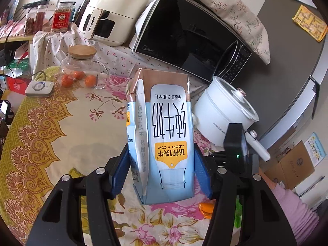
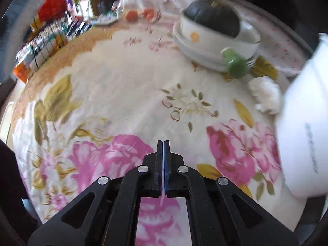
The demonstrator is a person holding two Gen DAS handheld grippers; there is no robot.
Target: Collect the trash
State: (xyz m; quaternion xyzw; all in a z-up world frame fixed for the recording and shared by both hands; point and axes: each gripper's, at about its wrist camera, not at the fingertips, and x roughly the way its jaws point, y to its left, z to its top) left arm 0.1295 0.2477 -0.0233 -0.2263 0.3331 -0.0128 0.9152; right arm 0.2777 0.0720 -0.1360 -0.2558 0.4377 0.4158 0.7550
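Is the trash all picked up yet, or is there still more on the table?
Not yet. In hand: the left gripper squeezes the milk carton, upside down above the tablecloth. The right gripper is shut with nothing between its fingers. Left: a white crumpled tissue by the stacked bowls, and something orange under the left gripper. No bin shows.

Left hand-held gripper clamped on carton, right hand-held gripper closed
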